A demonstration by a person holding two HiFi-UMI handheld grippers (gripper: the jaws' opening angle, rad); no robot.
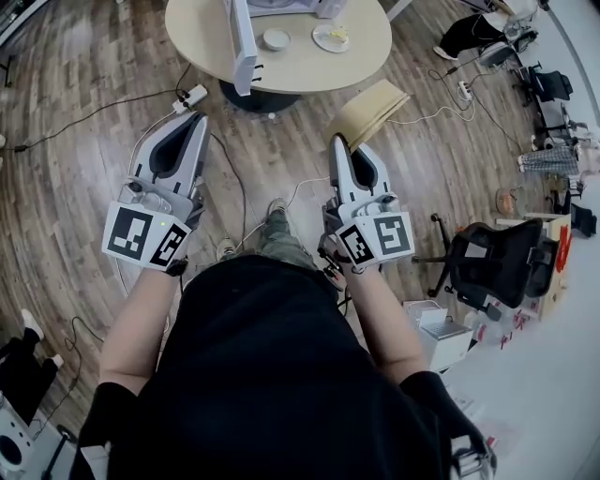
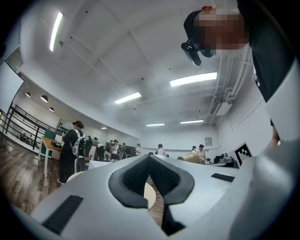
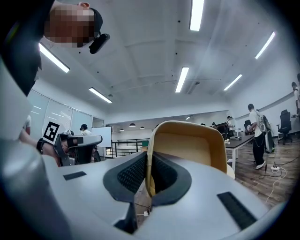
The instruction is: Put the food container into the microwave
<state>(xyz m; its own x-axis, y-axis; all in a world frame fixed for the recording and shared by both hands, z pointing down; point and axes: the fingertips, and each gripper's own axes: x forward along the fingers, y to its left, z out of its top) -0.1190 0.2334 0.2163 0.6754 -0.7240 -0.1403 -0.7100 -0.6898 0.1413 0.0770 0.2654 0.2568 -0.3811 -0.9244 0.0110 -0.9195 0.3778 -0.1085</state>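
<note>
In the head view, a person in a black top stands on the wooden floor (image 1: 75, 187) holding both grippers out front, well short of a round tabletop (image 1: 300, 66). The left tongs (image 1: 197, 120) and the right tongs (image 1: 339, 142) each show their tips drawn together, with nothing in them. The small white food container (image 1: 276, 38) sits near the middle of the tabletop, and a plate (image 1: 331, 37) with something yellowish on it lies just to its right. The white microwave (image 1: 291, 7) stands at the tabletop's far edge, its door (image 1: 242, 42) swung open toward the near edge, just left of the container. A yellow chair (image 1: 370, 108) stands on the floor beside the tabletop's right edge. In the left gripper view, the left tongs (image 2: 150, 158) have their tips meeting and grip nothing; a strip of tabletop edge (image 2: 149, 196) and floor shows through the gap below the tips. In the right gripper view, the right tongs (image 3: 147, 157) are likewise closed and empty, and the yellow chair (image 3: 197, 145) stands straight ahead.
</note>
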